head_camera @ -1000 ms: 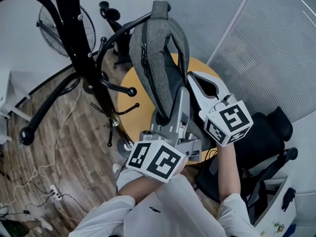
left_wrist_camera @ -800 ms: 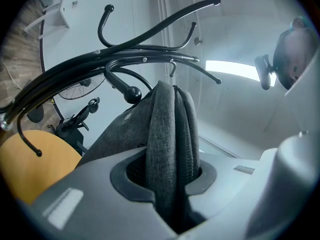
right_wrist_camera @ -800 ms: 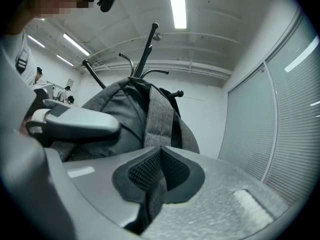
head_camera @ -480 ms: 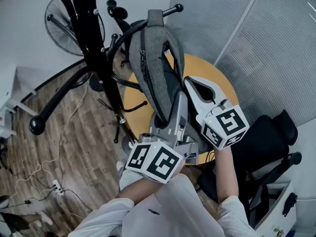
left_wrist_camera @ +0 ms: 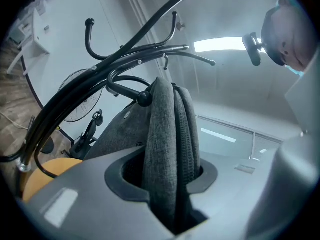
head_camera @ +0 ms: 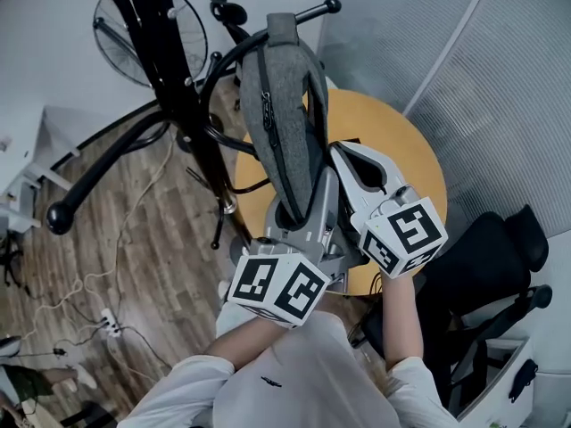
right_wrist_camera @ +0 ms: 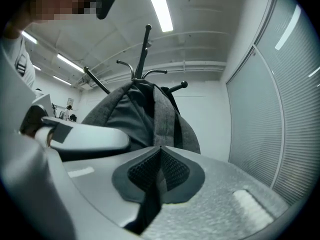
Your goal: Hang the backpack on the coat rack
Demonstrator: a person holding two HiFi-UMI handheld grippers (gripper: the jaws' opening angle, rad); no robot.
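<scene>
The grey backpack [head_camera: 277,123] hangs upright with its top handle over a curved arm [head_camera: 312,12] of the black coat rack [head_camera: 165,52]. My left gripper [head_camera: 306,201] is low on the pack. In the left gripper view a thick fold of backpack [left_wrist_camera: 165,149] fills the gap of the left gripper [left_wrist_camera: 167,184]; the jaws have just been opening, and the fabric still touches both pads. My right gripper [head_camera: 337,154] is at the pack's right side. In the right gripper view the right gripper [right_wrist_camera: 160,151] is pinched on the shoulder strap [right_wrist_camera: 162,119].
A round yellow table [head_camera: 401,150] stands under and behind the backpack. A black office chair [head_camera: 482,257] is at the right, a standing fan [head_camera: 152,34] behind the rack. Cables and a power strip [head_camera: 107,324] lie on the wood floor. Blinds [head_camera: 500,78] close the right side.
Both grippers have sunk a little and rolled slightly with the backpack's lower part. The rack arm's ball end now shows further past the handle.
</scene>
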